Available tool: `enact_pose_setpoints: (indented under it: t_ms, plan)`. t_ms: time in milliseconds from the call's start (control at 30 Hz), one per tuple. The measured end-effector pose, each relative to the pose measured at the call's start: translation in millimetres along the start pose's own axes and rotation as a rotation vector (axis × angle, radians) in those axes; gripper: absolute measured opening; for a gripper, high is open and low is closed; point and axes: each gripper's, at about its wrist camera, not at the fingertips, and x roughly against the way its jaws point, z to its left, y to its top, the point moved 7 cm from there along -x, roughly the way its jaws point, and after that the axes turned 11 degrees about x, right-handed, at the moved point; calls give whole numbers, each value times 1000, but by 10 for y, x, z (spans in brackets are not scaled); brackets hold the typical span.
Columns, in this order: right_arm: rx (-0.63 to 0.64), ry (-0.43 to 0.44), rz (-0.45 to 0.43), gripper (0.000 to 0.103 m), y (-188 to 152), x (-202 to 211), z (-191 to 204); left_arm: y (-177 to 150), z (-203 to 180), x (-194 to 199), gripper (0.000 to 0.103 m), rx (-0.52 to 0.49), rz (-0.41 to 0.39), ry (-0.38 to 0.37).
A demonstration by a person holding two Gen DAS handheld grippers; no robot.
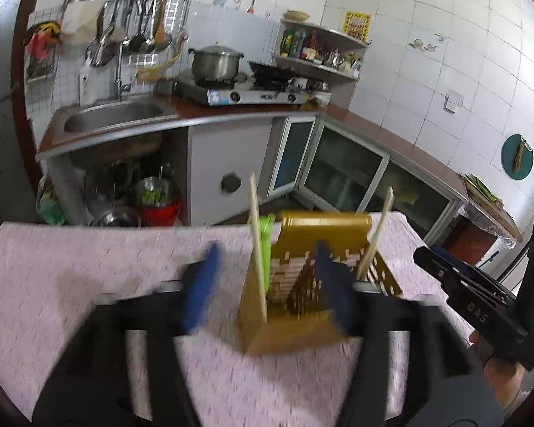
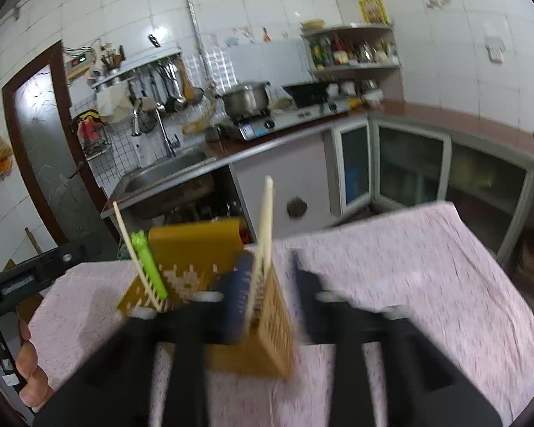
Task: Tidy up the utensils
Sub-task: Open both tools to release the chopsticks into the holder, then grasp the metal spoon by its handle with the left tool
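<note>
Between my two claws on the pink-patterned tablecloth (image 1: 71, 267) stands the yellow utensil holder (image 1: 324, 235), a perforated caddy already carrying two pale chopsticks (image 1: 256, 242) and a green utensil (image 1: 267, 249). My left claw (image 1: 263, 281) is spread wide: its left finger sits well out over bare cloth, while its right finger overlaps the holder's middle, and I cannot tell through the motion blur whether that finger touches the wall or hangs above the opening. My right claw (image 2: 267, 284) is also spread and pinches nothing; its left finger lies against or just beside the chopstick (image 2: 263, 235) leaning at the holder's (image 2: 195, 245) near corner, and its right finger sits clear over the cloth (image 2: 427, 284). No loose utensil is visible on the table, so I judge the work to be tidying what is already in the compartments. To do this well, I slow both claws until the blur stops, centre the right claw on that leaning chopstick so it lies between both fingers, and brace the holder lightly with the left claw. A tall, light caddy is likely to tip if pushed from one side only.
</note>
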Motion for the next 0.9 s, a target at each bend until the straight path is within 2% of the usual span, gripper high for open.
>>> enact_pose_setpoints:
  t_ms: [67, 167, 267, 400, 633, 900]
  plan:
    - [-2, -20, 41, 55, -163, 123, -22, -100, 67, 107, 75, -4, 24, 30]
    - [-34, -30, 135, 55, -502, 225, -63, -349, 226, 238, 80, 15, 115, 48]
    - [-35, -38, 211, 55, -831, 298, -78, -666, 393, 327, 88, 30, 204, 68]
    - [-27, -55, 315, 56, -1285, 373, -70, -1143, 562, 415, 96, -5, 298, 121]
    - [24, -63, 420, 58, -1806, 444, 6, -1866, 640, 408, 96, -41, 409, 142]
    - [79, -69, 472, 58, -2031, 532, 112, -2267, 657, 386, 96, -28, 460, 147]
